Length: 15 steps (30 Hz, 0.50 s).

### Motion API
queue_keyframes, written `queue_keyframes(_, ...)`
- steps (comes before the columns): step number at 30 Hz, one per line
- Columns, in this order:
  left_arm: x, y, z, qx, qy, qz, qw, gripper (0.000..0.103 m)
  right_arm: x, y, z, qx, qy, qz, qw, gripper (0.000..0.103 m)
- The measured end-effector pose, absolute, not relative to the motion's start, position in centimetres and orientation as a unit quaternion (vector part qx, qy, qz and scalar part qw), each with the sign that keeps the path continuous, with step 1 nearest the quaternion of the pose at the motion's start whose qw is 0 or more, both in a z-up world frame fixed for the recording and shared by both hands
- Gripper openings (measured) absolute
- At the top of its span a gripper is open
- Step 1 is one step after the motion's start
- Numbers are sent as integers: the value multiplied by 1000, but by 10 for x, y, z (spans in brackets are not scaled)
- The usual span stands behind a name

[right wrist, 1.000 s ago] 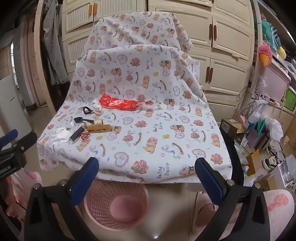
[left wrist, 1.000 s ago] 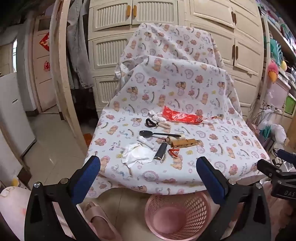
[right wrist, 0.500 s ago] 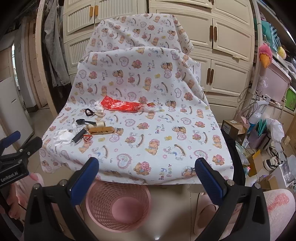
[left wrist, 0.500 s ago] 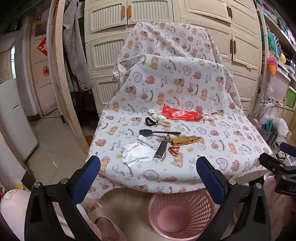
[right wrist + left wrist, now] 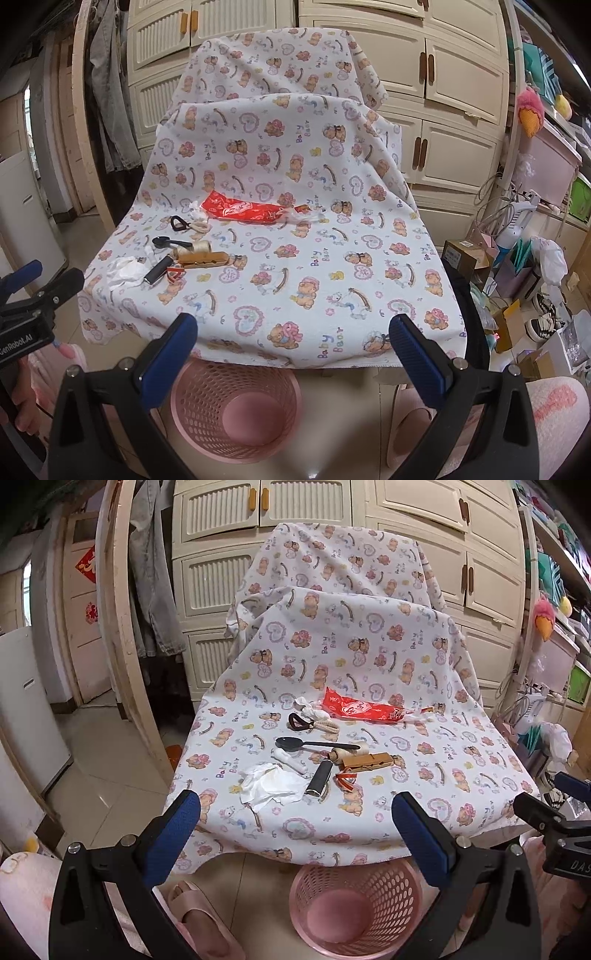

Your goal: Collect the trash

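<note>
Left wrist view shows the crumpled white tissue (image 5: 271,783) lying just ahead of my left gripper (image 5: 295,812), slightly toward its left finger, on the cloth-covered counter (image 5: 424,797). Beyond it, further from my gripper, lie a black tube (image 5: 318,778), a black spoon (image 5: 314,743), a wooden clip (image 5: 365,762) and, farthest off, the red wrapper (image 5: 360,709). Over the last second the whole cluster has grown larger and slid lower in my view, so I am closing in on the counter edge. The pink basket (image 5: 354,901) sits below my gripper, on the floor under the overhanging cloth, and it looks empty, so I judge that collecting has not yet started. My left gripper is spread wide and carries nothing. In the right wrist view my right gripper (image 5: 291,345) is equally wide apart and empty, with the trash well off to its left. The tissue seems the likeliest first pick.
</note>
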State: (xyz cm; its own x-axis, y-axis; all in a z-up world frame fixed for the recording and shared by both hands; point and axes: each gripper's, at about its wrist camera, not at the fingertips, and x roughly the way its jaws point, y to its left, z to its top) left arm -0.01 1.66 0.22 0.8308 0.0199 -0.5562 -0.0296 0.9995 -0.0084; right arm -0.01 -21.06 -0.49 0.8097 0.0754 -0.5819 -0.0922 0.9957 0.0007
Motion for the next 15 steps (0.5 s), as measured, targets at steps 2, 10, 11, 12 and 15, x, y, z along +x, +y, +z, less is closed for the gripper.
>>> queue_keyframes(2,0,17,2,-10,291,14,957,102,0,-210,-4,-15,303,47,952,103)
queue_keyframes(10,-2,16,3,0,286,21,958,102,-1,-205,-4,-22,300,52,952,103)
queue_keyframes(11,-3,16,4,1,285,21,958,102,-1,-205,-4,-23,301,52,952,103)
queue_keyframes(12,-3,16,4,1,284,20,959,102,-1,-204,-4,-23,300,52,952,103)
queue_keyframes(15,-3,15,4,1,285,17,958,102,-1,-204,-4,-24,300,53,952,103)
